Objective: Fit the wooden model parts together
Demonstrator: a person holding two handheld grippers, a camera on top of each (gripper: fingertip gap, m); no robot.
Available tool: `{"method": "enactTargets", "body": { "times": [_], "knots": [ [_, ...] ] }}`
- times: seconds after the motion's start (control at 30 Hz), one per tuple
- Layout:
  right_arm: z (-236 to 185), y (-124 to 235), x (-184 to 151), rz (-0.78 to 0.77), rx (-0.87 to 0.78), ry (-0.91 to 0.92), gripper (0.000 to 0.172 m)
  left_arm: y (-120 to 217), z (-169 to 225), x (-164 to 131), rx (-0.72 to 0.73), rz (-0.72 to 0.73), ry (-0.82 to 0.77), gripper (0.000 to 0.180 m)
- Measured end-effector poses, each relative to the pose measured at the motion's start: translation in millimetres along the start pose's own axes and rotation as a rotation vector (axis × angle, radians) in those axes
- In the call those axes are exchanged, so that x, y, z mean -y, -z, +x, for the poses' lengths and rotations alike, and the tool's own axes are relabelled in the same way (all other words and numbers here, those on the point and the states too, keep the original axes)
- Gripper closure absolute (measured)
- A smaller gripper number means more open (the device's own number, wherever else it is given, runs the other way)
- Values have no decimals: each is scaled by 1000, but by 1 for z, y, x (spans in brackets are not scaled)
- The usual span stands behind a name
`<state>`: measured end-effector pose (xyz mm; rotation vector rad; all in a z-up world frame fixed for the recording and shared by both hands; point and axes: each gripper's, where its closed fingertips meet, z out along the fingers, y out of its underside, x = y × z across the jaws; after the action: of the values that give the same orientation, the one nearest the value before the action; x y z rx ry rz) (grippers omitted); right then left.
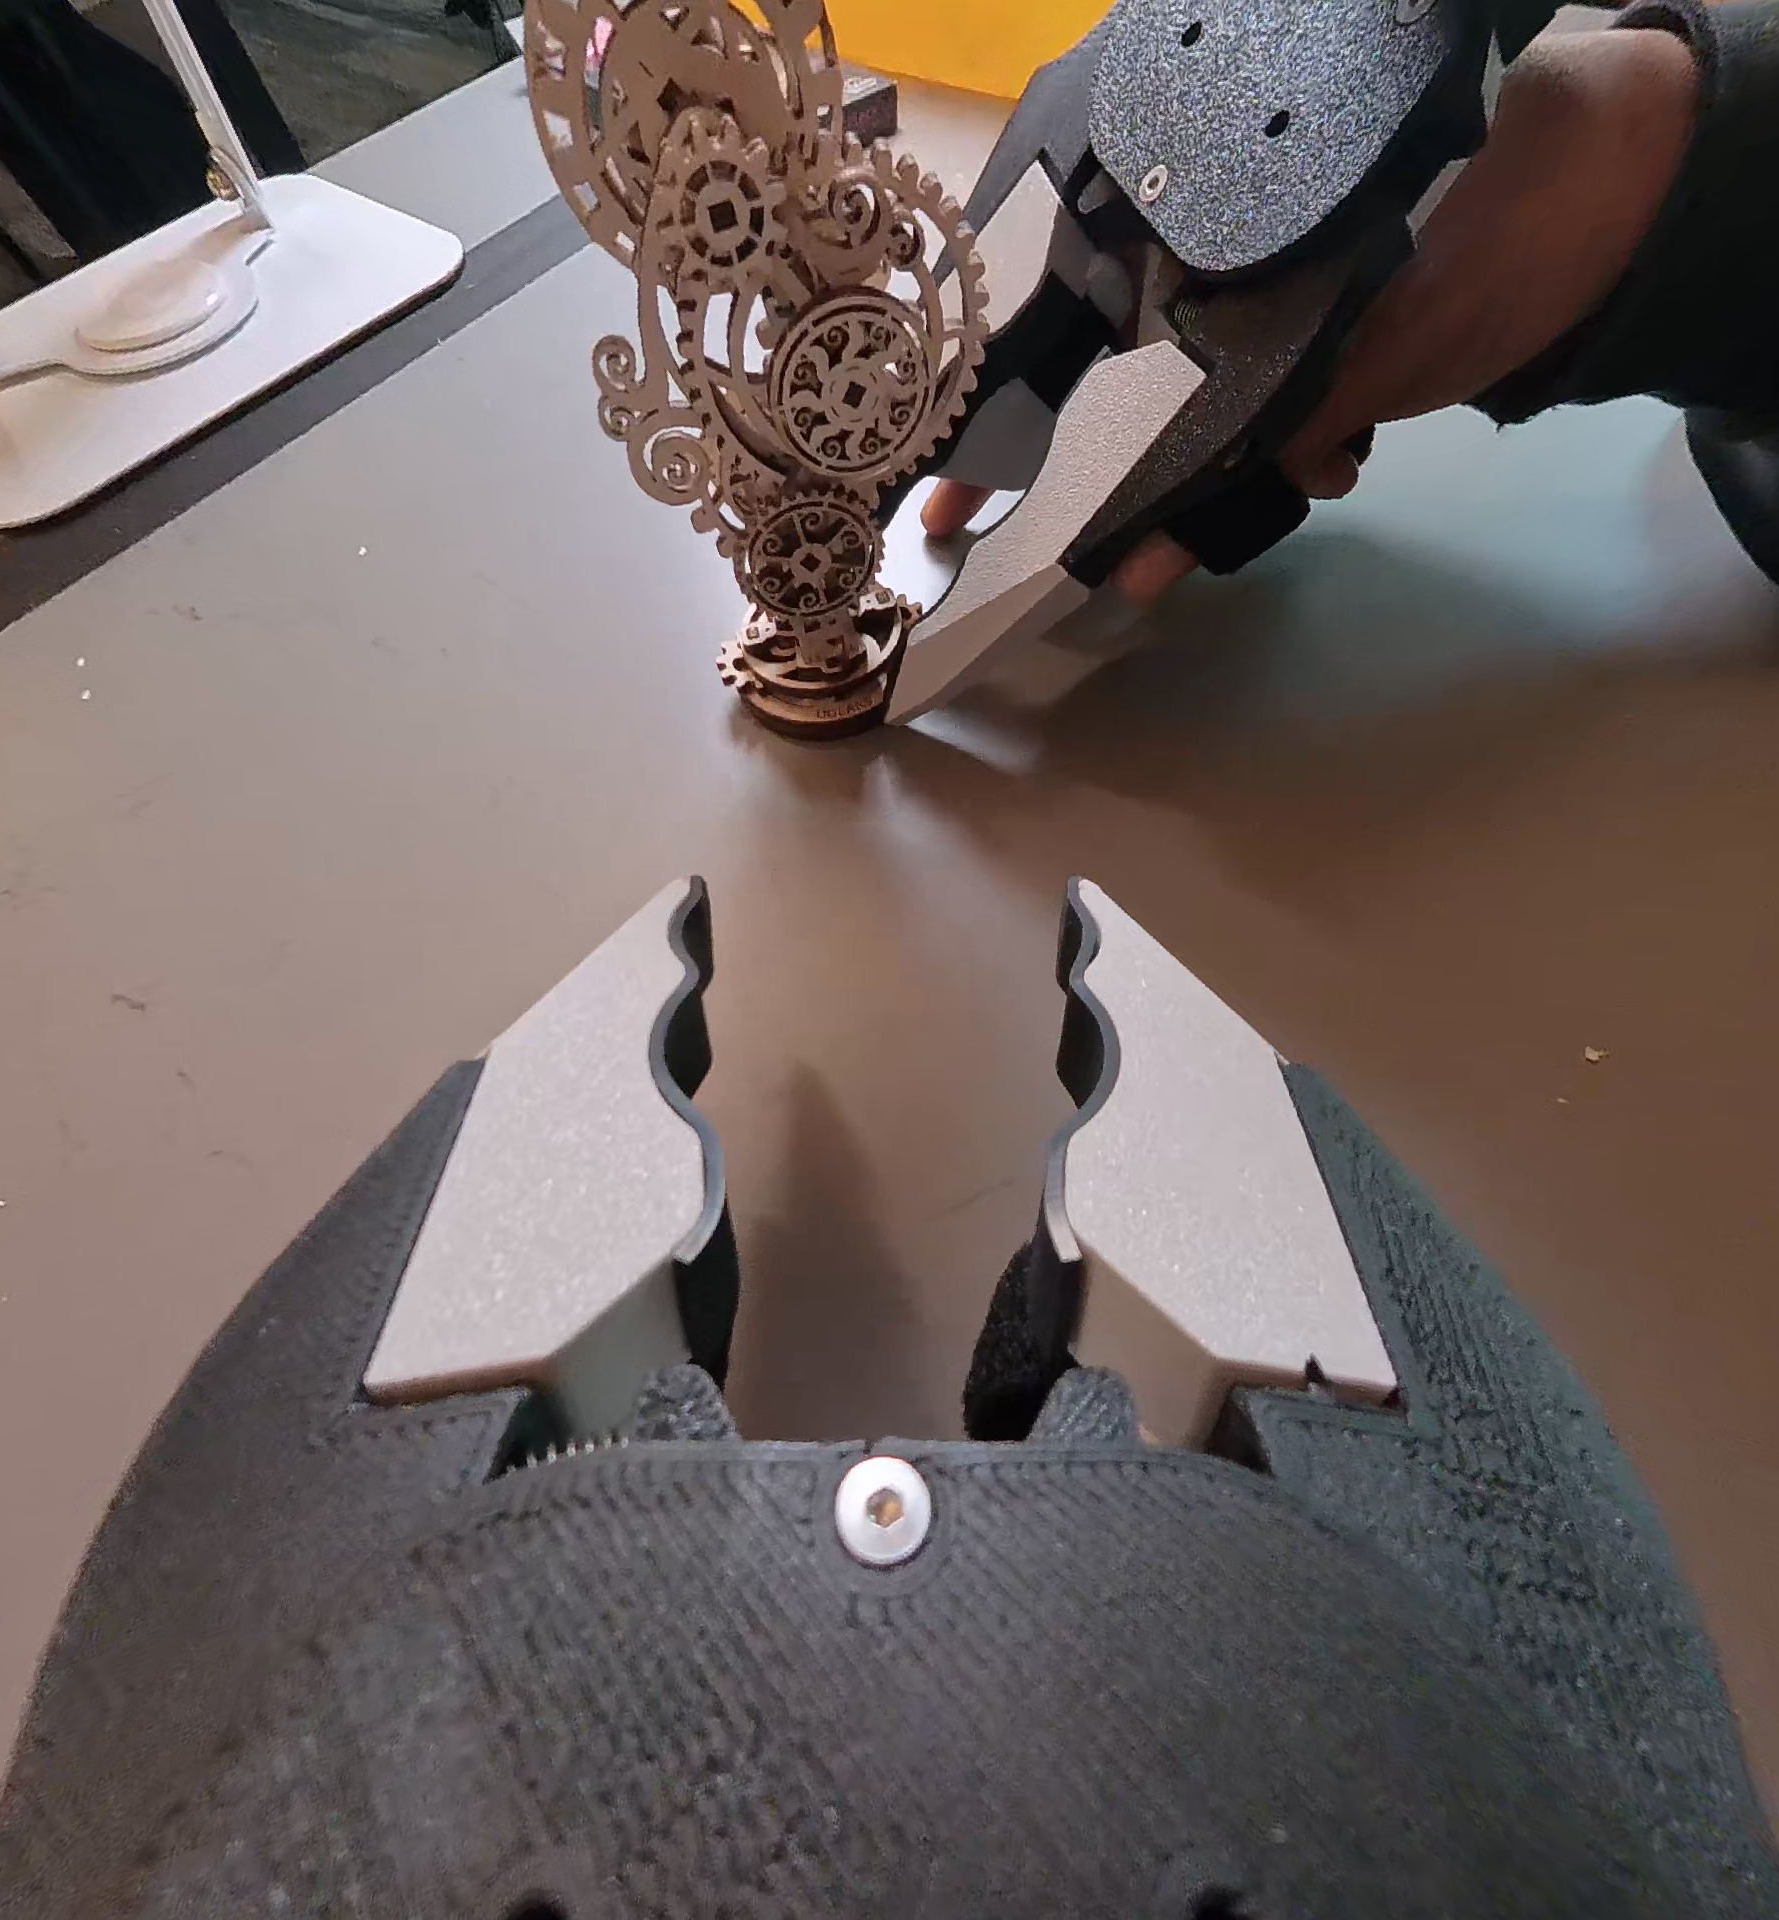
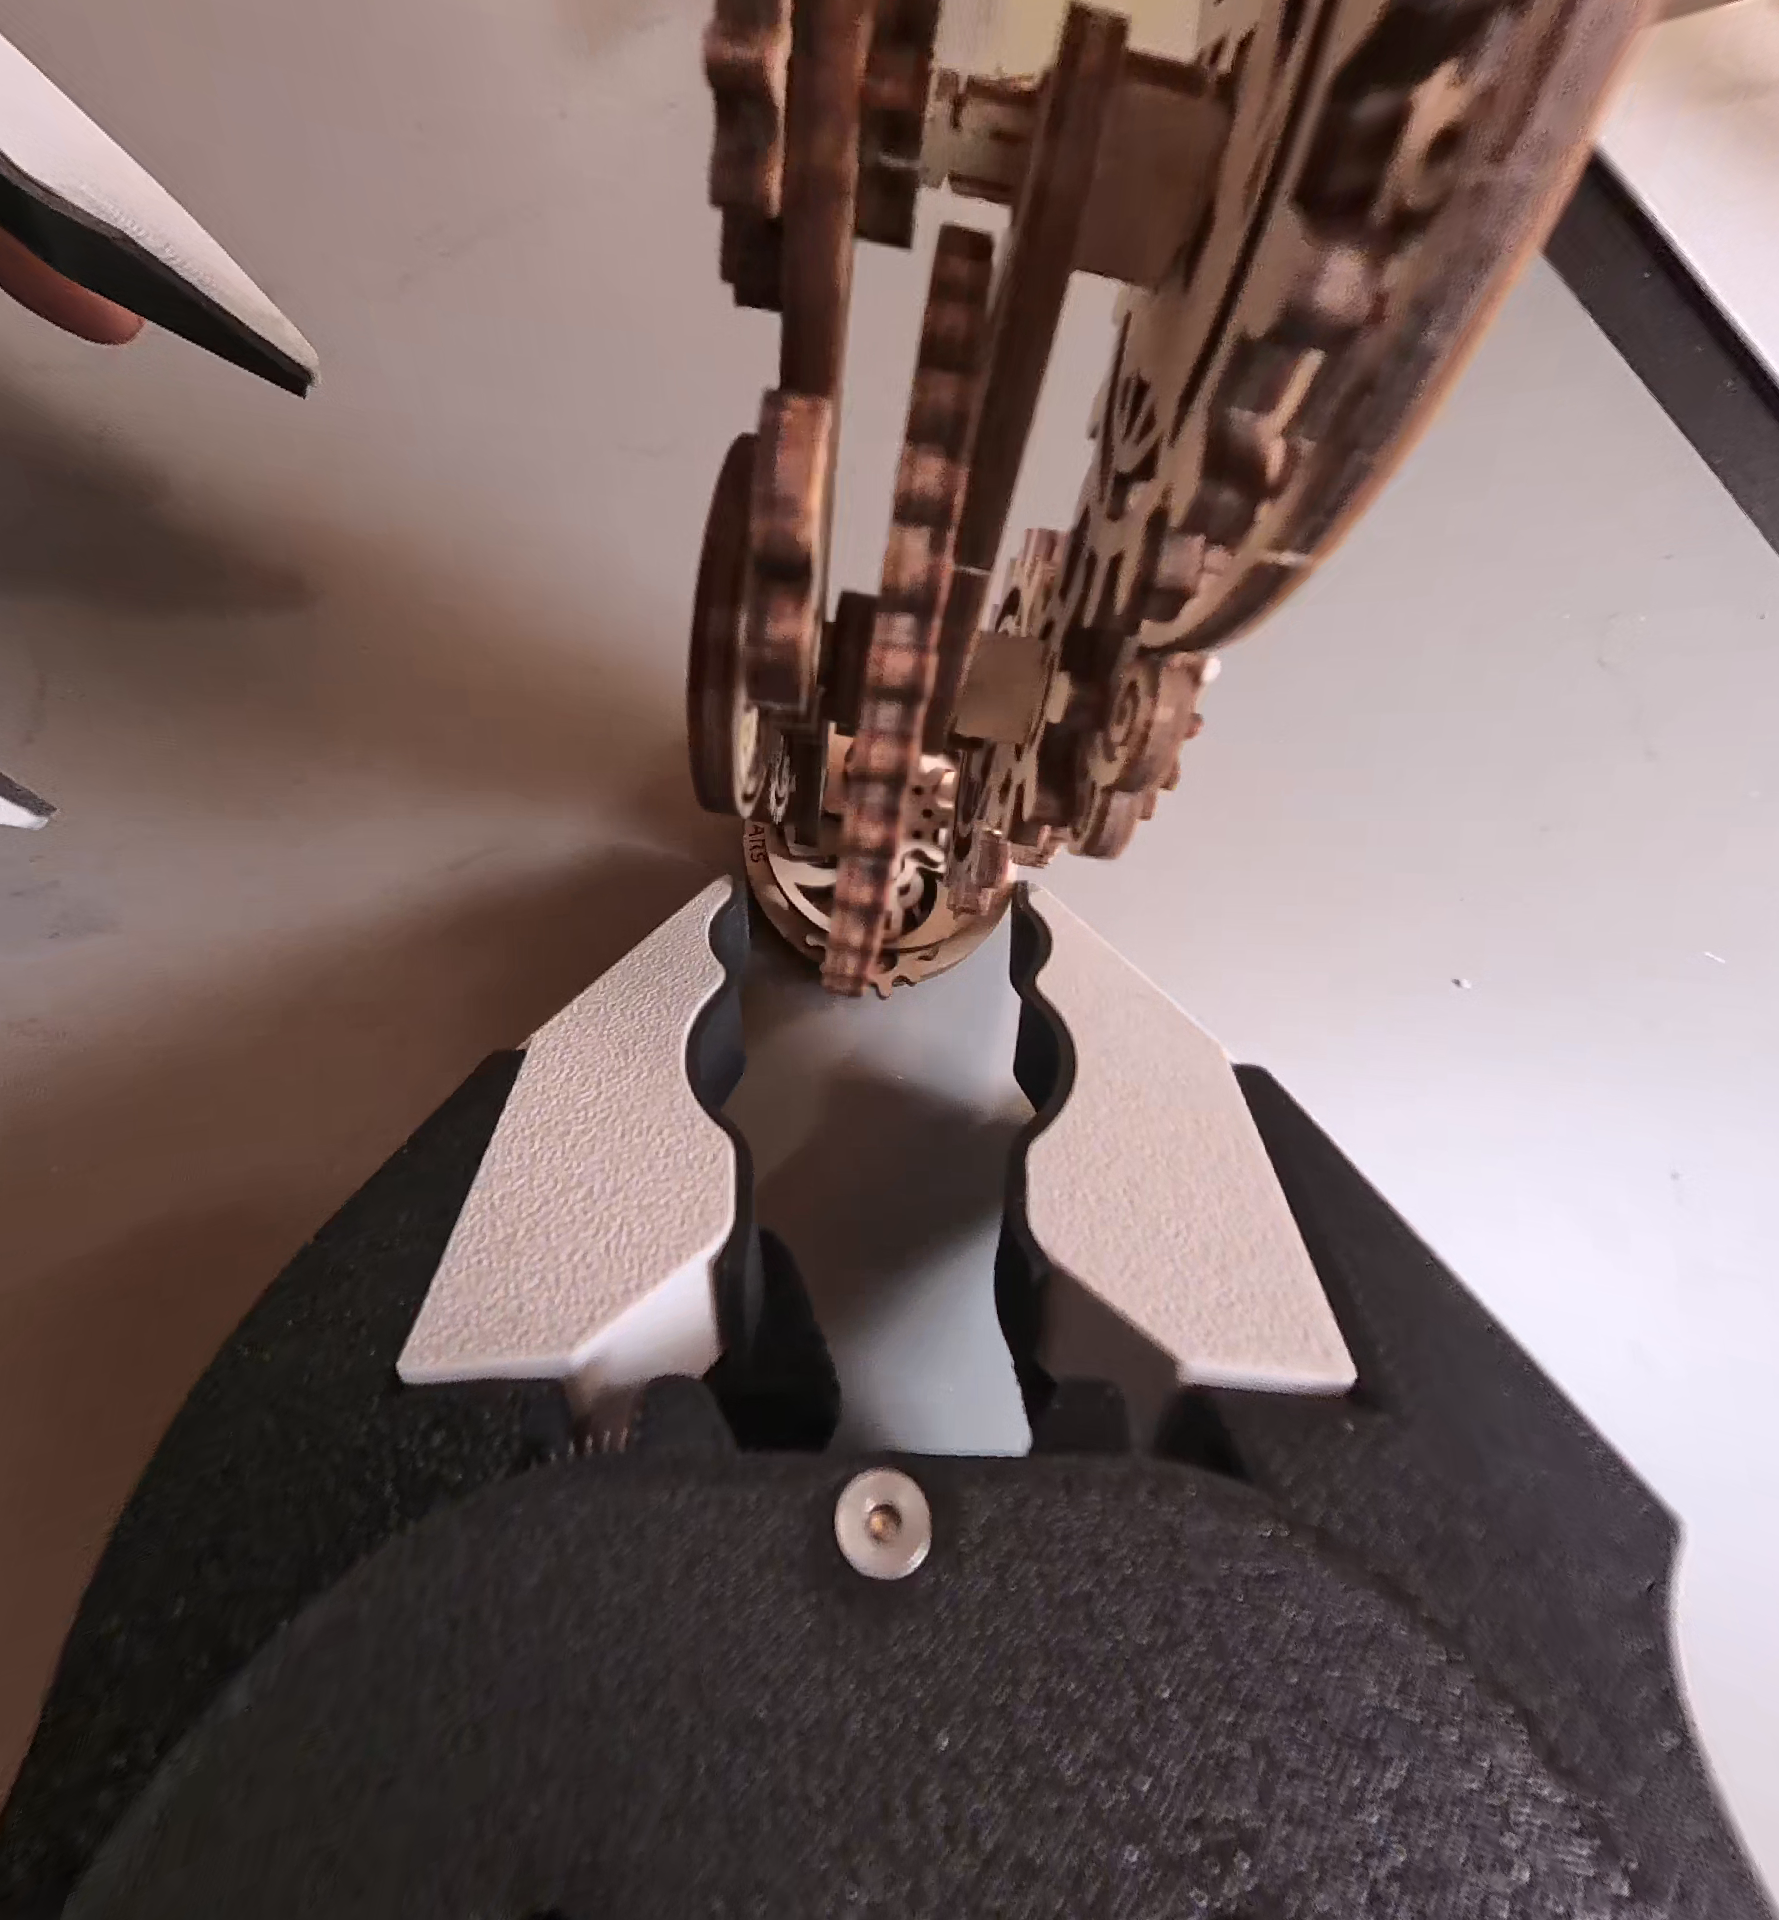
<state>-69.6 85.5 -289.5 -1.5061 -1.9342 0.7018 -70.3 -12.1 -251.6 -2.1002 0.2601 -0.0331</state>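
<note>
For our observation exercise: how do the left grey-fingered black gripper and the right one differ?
The left gripper stands open over the brown table, back from the upright wooden gear model; the right gripper clasps that model's round base. The left's jaws gape wider than the right's. Both share grey fingers with wavy black pads.

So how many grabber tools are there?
2. The left gripper hovers open over the table; the right gripper has its fingers around the wooden model base.

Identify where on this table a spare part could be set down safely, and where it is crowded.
Free: the bare table between the open left tongs and the wooden model. Crowded: around the model's base, where the right tongs close in.
</note>
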Motion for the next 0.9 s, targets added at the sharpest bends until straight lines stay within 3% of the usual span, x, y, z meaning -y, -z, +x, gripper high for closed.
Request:
{"method": "enactTargets", "body": {
  "times": [0.03, 0.47, 0.63, 0.9],
  "knots": [
    [0, 0, 0, 2, -1, 5, 123, 0, 1, 0, -2, -1, -1, 115],
    [-9, 11, 17, 154, 80, 4, 125, -6, 2, -9, -3, -50, -1, 119],
    [-6, 4, 1, 51, 55, 40, 125, -7, 1, -12, -2, -60, 12, 120],
    [-5, 5, -3, 53, 41, 89, 125, -8, 1, -13, -1, -70, 9, 118]
  ]
}}
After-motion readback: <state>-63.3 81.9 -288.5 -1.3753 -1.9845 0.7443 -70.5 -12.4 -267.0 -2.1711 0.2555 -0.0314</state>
